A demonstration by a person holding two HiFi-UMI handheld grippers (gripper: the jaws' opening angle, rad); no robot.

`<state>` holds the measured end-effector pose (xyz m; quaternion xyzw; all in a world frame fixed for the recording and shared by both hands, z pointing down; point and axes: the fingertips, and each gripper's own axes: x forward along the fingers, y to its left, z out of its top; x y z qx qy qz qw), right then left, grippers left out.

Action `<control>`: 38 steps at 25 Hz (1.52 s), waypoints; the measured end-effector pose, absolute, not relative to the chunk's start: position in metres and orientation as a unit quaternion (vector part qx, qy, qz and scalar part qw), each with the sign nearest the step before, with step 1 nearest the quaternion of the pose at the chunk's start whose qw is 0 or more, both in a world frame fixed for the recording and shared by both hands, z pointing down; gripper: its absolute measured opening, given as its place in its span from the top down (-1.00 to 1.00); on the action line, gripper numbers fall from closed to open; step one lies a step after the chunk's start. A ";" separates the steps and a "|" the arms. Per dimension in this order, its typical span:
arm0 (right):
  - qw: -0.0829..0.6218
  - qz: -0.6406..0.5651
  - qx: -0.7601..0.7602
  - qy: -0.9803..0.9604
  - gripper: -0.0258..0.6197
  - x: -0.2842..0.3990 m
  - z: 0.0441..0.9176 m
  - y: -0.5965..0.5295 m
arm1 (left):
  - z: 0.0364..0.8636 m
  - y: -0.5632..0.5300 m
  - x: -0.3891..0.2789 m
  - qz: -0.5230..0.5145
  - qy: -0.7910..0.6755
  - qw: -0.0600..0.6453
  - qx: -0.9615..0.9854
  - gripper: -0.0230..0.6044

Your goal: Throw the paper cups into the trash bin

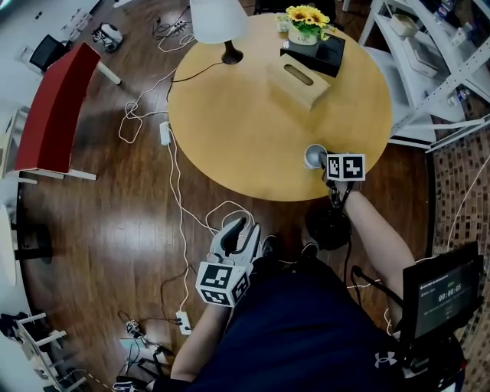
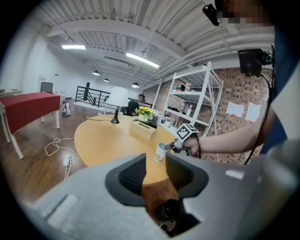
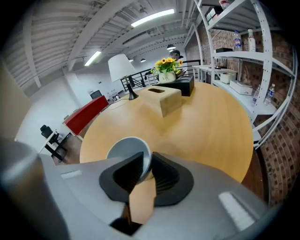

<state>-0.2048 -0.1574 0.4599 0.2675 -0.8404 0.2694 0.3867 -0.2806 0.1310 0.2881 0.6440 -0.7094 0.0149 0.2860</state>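
A white paper cup is at the near right edge of the round wooden table. My right gripper is shut on it, with the cup's wall pinched between the pads at the rim. In the left gripper view the cup hangs tilted from that gripper, just above the tabletop. My left gripper is held low over the wooden floor, left of my body, open with nothing between its fingers. A black round bin stands on the floor under the table's near edge, below my right forearm.
On the table's far side are a white lamp, a wooden tissue box and sunflowers on a black box. White cables trail across the floor. A red table stands left and white shelving right.
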 end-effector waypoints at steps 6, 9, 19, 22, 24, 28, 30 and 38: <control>0.359 0.272 0.293 -0.843 0.80 -0.191 0.445 -0.158 | 0.291 0.111 -0.277 0.031 -0.674 0.290 0.679 0.57; 0.334 0.271 0.311 -0.847 0.81 -0.164 0.428 -0.155 | 0.304 0.099 -0.261 0.051 -0.637 0.283 0.715 0.58; 0.301 0.347 0.491 -0.740 0.80 0.091 0.451 -0.097 | 0.322 0.038 -0.108 0.127 -0.417 0.261 0.862 0.58; 0.303 0.378 0.513 -0.709 0.80 0.147 0.480 -0.062 | 0.329 0.041 -0.060 0.155 -0.379 0.274 0.870 0.58; 0.304 0.395 0.510 -0.701 0.80 0.165 0.503 -0.046 | 0.340 0.042 -0.038 0.171 -0.380 0.278 0.866 0.59; 0.318 0.408 0.487 -0.704 0.80 0.179 0.563 -0.038 | 0.377 0.036 -0.009 0.194 -0.401 0.280 0.850 0.60; 0.320 0.410 0.475 -0.710 0.80 0.181 0.599 -0.039 | 0.406 0.030 0.003 0.204 -0.412 0.281 0.842 0.60; 0.323 0.409 0.454 -0.723 0.80 0.163 0.726 -0.032 | 0.548 0.022 0.020 0.257 -0.394 0.328 0.819 0.60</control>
